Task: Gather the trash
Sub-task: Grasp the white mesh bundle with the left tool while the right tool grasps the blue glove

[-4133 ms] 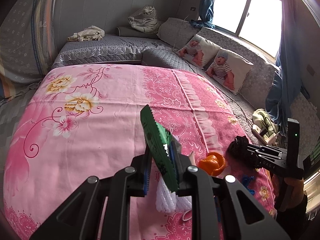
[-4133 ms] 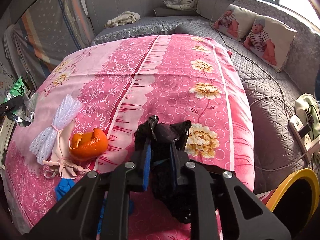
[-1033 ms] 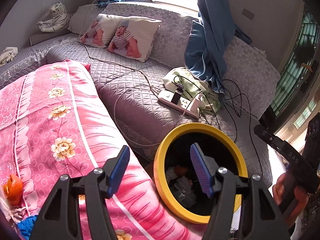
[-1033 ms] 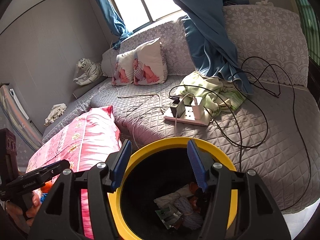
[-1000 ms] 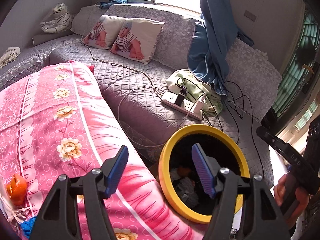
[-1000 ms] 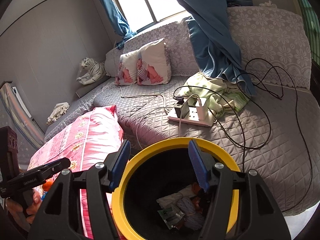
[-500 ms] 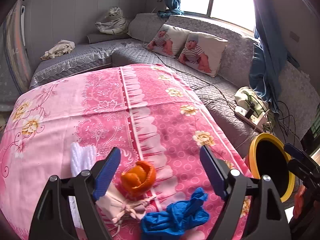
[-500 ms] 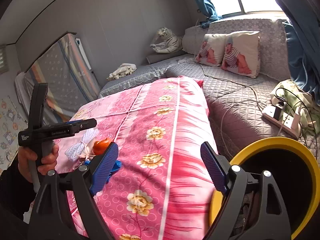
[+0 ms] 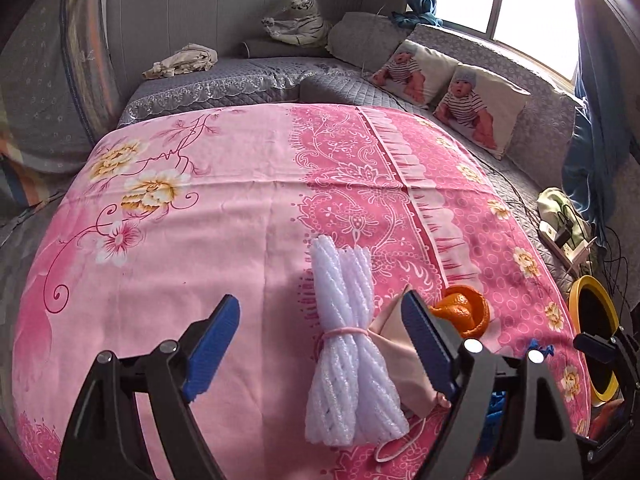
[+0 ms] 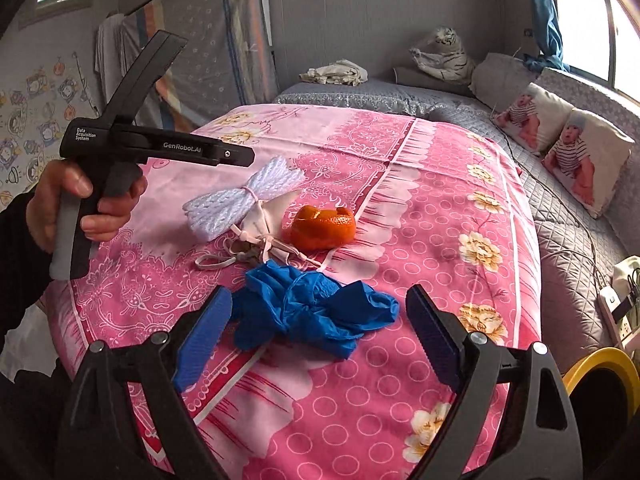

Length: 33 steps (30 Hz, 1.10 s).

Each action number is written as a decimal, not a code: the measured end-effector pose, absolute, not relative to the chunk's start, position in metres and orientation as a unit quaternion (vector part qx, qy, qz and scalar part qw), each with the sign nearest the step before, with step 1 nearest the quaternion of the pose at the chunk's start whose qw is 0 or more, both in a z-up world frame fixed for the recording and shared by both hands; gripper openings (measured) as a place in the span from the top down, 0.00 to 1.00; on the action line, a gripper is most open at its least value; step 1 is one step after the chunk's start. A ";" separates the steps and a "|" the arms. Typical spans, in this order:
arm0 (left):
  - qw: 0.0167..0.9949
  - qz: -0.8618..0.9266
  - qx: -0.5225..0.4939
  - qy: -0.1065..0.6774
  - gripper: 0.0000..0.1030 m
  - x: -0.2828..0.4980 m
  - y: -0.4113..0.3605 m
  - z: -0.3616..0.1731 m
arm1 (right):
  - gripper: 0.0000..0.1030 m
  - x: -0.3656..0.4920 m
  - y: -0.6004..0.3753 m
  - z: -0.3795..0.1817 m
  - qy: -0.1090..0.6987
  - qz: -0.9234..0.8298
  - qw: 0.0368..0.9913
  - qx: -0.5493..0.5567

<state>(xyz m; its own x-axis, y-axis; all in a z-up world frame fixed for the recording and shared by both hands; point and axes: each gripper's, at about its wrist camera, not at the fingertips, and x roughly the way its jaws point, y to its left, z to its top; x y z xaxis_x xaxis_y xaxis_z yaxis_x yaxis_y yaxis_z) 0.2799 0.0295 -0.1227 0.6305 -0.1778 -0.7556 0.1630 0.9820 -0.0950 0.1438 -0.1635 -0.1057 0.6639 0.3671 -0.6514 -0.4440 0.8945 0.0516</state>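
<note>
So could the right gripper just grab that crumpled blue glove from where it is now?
Probably yes. The right gripper is open, its fingers either side of the blue glove, which lies on the pink bedspread with nothing over it. The orange peel sits farther back.

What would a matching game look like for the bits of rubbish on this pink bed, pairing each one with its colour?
Things:
1. crumpled rubber glove
2. hollow citrus peel
3. bundle of foam netting
4. round plastic bin rim

Colours:
a. white
b. yellow
c. blue
d. orange

Pairs: 1-c, 2-d, 3-a, 4-b
</note>
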 end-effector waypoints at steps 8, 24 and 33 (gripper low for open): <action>0.894 -0.088 -0.006 0.439 0.23 0.303 0.026 -0.142 | 0.18 0.156 -0.145 -0.117 0.355 0.222 0.905 -0.078; 0.861 -0.105 -0.038 0.497 0.68 0.332 0.016 -0.173 | 0.33 0.186 -0.153 -0.143 0.409 0.215 0.886 -0.037; 0.868 -0.103 -0.037 0.485 0.73 0.330 0.015 -0.167 | 0.60 0.191 -0.162 -0.150 0.431 0.205 0.879 -0.015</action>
<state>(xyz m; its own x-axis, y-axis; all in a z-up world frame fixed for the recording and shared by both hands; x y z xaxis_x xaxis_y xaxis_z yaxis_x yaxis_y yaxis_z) 0.3297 0.0150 -0.1669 0.5087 -0.2140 -0.8339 0.1427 0.9762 -0.1635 0.1910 -0.1615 -0.1496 0.5447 0.3477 -0.7632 -0.3733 0.9154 0.1506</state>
